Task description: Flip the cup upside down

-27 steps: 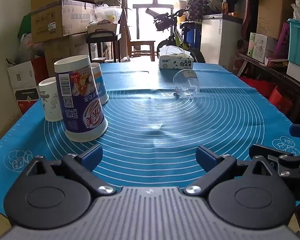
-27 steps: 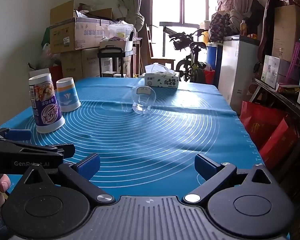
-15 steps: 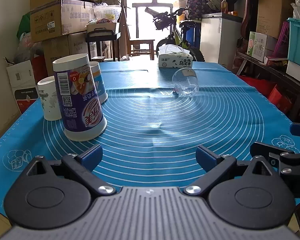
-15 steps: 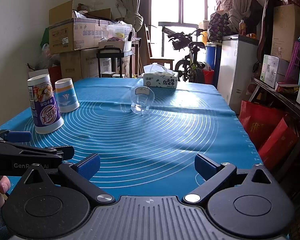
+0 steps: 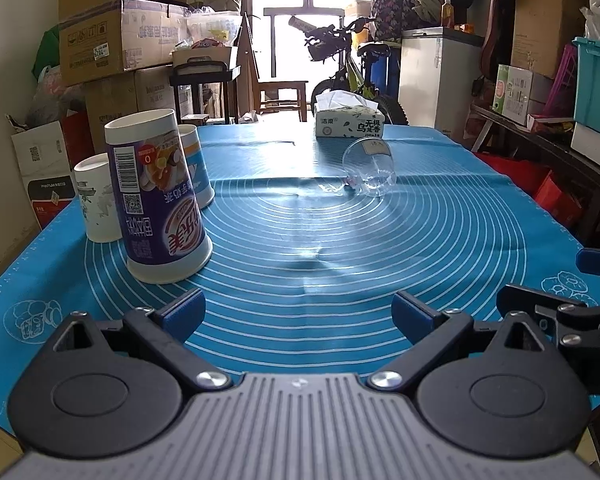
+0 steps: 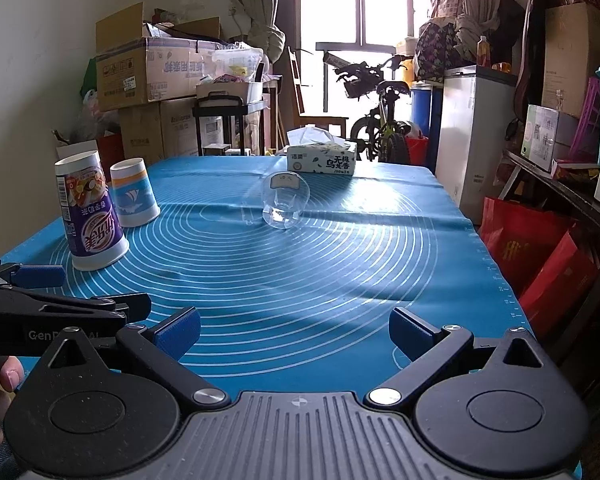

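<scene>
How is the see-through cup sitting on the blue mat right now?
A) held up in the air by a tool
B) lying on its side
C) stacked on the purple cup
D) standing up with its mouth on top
B: the clear cup lies tipped over on the blue mat, apart from the purple cup, and both tools, left and right, are open and far from it.
</scene>
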Available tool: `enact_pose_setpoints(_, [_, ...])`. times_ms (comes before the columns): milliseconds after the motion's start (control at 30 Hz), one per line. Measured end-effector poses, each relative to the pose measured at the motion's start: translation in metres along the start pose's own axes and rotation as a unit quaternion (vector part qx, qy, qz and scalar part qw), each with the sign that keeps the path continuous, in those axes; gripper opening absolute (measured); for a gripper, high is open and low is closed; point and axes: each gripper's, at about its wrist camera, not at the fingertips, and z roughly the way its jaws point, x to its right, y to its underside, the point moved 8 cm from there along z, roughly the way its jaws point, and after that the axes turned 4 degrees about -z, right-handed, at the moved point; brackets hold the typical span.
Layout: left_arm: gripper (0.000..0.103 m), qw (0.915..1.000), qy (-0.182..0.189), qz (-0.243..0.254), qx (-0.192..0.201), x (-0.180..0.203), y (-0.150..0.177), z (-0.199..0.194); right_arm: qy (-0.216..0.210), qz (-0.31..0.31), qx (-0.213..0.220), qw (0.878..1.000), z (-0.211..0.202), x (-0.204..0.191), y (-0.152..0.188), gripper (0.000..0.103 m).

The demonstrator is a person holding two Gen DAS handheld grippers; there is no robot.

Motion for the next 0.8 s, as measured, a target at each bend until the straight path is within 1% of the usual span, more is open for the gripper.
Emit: enact_pose_setpoints(800, [0.098, 1.0, -0.001, 0.0, 0.0, 0.0002, -0.0002, -0.0007, 0.0, -0.001, 0.0, 1.0, 0.0012, -0.0022, -0.0004, 0.102])
